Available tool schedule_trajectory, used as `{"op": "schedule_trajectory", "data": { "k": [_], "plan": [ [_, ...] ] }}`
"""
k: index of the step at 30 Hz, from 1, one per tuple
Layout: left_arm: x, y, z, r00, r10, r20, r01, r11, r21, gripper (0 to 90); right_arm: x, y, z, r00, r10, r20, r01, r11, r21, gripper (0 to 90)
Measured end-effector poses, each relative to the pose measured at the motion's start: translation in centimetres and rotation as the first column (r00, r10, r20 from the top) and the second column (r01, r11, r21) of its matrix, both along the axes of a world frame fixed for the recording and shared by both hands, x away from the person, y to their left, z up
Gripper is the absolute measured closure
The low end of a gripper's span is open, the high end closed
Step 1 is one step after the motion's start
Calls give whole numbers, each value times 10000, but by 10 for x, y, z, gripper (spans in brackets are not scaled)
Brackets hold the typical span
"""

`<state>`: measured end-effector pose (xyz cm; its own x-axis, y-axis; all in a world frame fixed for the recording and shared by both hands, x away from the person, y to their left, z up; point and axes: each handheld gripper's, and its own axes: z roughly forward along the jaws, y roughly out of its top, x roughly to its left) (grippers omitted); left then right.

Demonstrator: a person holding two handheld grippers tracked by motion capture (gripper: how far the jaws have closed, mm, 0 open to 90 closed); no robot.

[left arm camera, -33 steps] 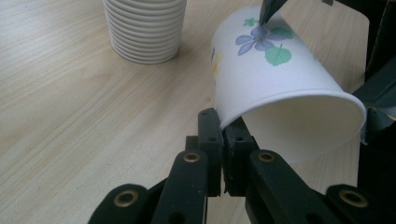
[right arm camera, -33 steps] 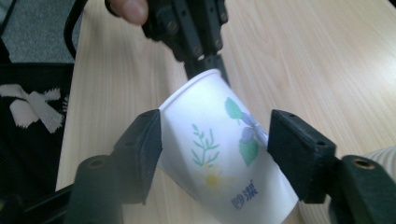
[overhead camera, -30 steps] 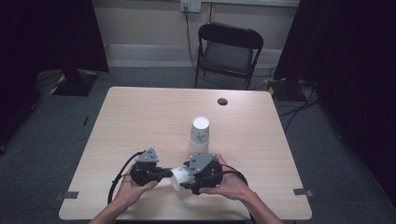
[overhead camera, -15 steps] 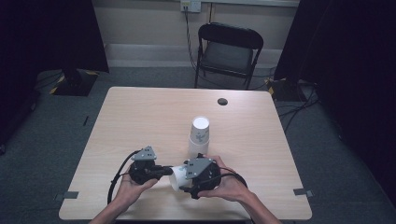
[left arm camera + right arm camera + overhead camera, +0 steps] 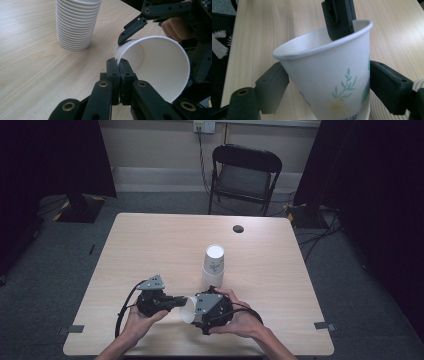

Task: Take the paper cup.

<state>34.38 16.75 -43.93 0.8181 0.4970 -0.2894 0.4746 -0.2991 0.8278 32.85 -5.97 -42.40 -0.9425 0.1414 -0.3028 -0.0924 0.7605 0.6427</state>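
We count two grippers, one loose paper cup [image 5: 188, 309], one stack of paper cups [image 5: 213, 266], one folding chair [image 5: 243, 176] and one wooden table [image 5: 150, 245].

The loose cup lies tipped on its side just above the table's near edge, between the two grippers, its mouth turned toward the left gripper [image 5: 176, 301]. It is thin white paper, a tapered cone with a rolled rim, and its outer wall carries a printed green sprig and a pale yellow flower. In the left gripper view that gripper's two black jaws are pressed flat together on the rim [image 5: 119, 60], one jaw inside the cup and one outside, pinching the wall.

The right gripper [image 5: 196, 311] stands around the cup's body. Its jaws have just been opening, and in the right gripper view the matt black pads [image 5: 273, 86] flank the cup on both sides; the left pad stands clear of the wall, while we cannot tell whether the right one touches it.

The stack stands upright, mouth down, just behind the right gripper, its nested rims forming fine ridges. The table is pale, lightly grained laminate with rounded corners and a small dark round grommet [image 5: 238, 228] near its far edge. The chair beyond is black metal with a dark seat.
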Motion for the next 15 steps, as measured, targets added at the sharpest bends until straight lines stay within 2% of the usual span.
{"op": "schedule_trajectory", "data": {
  "k": [2, 6, 8, 11, 13, 15],
  "plan": [
    [0, 1, 0, 9999, 101, 5, -101, 9999, -125, 885, 0, -1, 0, 9999, -95, -101, 97, 9997, 218, 216],
    [-2, 2, 2, 9996, 257, 140, -251, 9988, -421, 874, 4, -2, -3, 9974, -234, -676, 283, 9970, 715, 236],
    [-1, 3, 3, 9992, 350, 202, -340, 9983, -482, 866, 7, -3, -3, 9937, -319, -1075, 425, 9943, 982, 244],
    [-1, 4, 4, 9988, 448, 201, -434, 9971, -632, 873, 10, -6, 0, 9894, -340, -1411, 534, 9892, 1366, 245],
    [0, 5, 4, 9991, 401, 129, -392, 9974, -605, 881, 10, -6, 0, 9885, -358, -1466, 576, 9875, 1469, 242],
    [0, 4, 3, 9992, 386, 87, -380, 9978, -536, 885, 9, -4, -2, 9889, -435, -1421, 632, 9886, 1370, 228]
  ]
}}
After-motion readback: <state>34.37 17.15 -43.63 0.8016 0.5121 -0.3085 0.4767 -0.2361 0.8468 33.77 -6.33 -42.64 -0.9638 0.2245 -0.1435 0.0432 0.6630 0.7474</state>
